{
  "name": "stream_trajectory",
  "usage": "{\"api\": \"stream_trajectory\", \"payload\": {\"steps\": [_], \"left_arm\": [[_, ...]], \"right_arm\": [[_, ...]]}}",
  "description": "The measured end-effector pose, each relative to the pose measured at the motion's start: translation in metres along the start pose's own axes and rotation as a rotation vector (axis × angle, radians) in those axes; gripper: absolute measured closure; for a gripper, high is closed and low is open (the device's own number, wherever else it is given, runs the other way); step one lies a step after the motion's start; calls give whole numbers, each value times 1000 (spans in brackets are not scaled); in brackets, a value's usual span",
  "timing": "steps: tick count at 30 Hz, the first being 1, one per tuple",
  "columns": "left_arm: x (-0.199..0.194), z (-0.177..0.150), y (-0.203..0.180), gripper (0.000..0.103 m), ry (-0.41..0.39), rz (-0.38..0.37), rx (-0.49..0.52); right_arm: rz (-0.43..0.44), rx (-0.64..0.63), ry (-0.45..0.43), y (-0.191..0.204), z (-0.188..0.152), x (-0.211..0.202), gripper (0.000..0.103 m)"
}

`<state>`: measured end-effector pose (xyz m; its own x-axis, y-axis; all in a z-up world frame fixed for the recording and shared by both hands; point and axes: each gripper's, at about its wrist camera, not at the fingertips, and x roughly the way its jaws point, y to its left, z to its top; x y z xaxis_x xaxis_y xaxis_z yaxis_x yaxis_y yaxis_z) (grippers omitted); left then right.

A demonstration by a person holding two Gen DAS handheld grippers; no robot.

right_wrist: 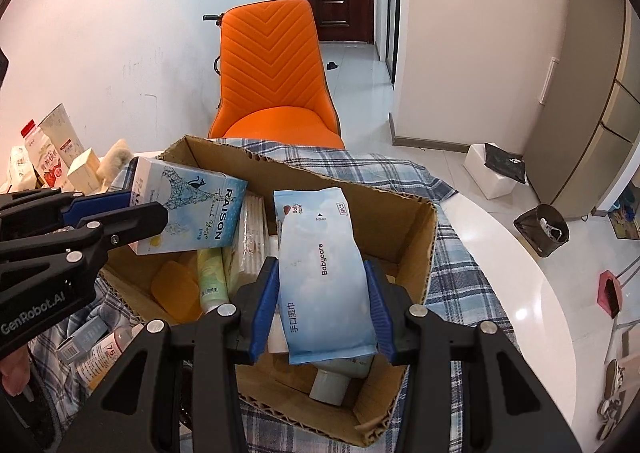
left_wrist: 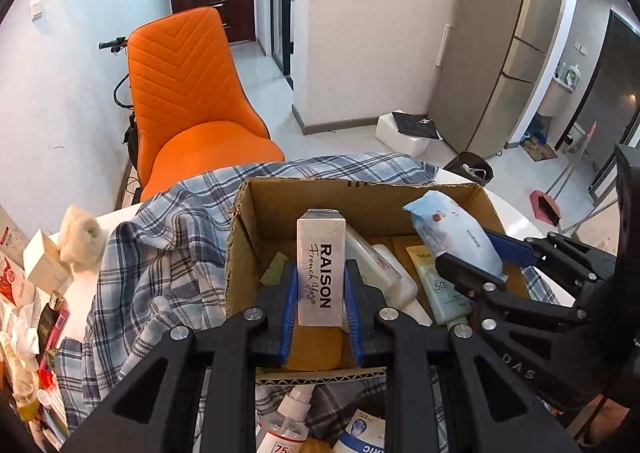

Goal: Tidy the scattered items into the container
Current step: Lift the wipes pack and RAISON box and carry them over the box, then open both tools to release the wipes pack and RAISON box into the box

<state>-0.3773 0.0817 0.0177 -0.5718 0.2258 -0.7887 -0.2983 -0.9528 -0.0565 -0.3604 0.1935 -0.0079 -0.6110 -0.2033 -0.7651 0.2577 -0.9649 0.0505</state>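
Observation:
An open cardboard box (left_wrist: pixel 276 205) (right_wrist: pixel 416 229) sits on a plaid cloth on a white table. My left gripper (left_wrist: pixel 321 293) is shut on a white and blue RAISON box (left_wrist: pixel 321 273) (right_wrist: pixel 192 209) and holds it over the box's left part. My right gripper (right_wrist: pixel 324 293) is shut on a blue Babycare wipes pack (right_wrist: pixel 320 265) (left_wrist: pixel 456 229) and holds it over the box's right part. Inside lie a sunscreen tube (left_wrist: pixel 436 285), white tubes (left_wrist: pixel 384 273) and a tissue pack (right_wrist: pixel 252 237).
A spray bottle (left_wrist: pixel 292 421) and a blue-white pack (left_wrist: pixel 360 437) lie on the cloth before the box. Cartons, small boxes and clutter (right_wrist: pixel 52 157) crowd the table's left. An orange chair (left_wrist: pixel 188 105) stands behind the table. The table's curved edge (right_wrist: pixel 552 293) is at right.

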Motion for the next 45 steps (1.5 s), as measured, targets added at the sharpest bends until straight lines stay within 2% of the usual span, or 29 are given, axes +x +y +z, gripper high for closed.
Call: {"api": "stream_trajectory", "payload": {"steps": [14,24,25,27,29,30,33,36,37,40,42,43,45], "left_arm": [[8,-2,-7,79,35,-7,20],[-2,-4,-6,79,19,-30,13],[-3,-4,-8,77,15,-26,25],[-7,-5,-12,65,3,-13,53],[-13,-5,-15,43,-21,-8,63],[-16,-5,-15,39,-33,-8,62],[-23,-4,-13,36,-49,-14,48],[-29,-4,-10,31,-57,-15,40],[-32,-4,-8,27,-60,-15,36],[-39,-6,-3,26,-70,-9,29],[-43,-9,-1,23,-63,-4,38],[-43,-10,0,22,-56,2,47],[-46,-11,3,22,-56,37,50]], "right_arm": [[-18,-9,64,3,6,19,61],[-11,0,73,7,6,16,61],[-13,1,71,7,6,14,61],[-16,-1,67,8,4,11,61],[-15,1,69,7,4,11,61],[-14,1,70,7,4,11,61],[-10,8,71,6,2,8,60],[-10,18,60,5,2,1,46],[-3,21,52,5,2,-2,45],[-5,19,47,7,1,-9,45],[-9,7,43,10,0,-13,37],[-13,3,37,10,0,-16,30],[-16,1,23,11,-1,-20,28]]}}
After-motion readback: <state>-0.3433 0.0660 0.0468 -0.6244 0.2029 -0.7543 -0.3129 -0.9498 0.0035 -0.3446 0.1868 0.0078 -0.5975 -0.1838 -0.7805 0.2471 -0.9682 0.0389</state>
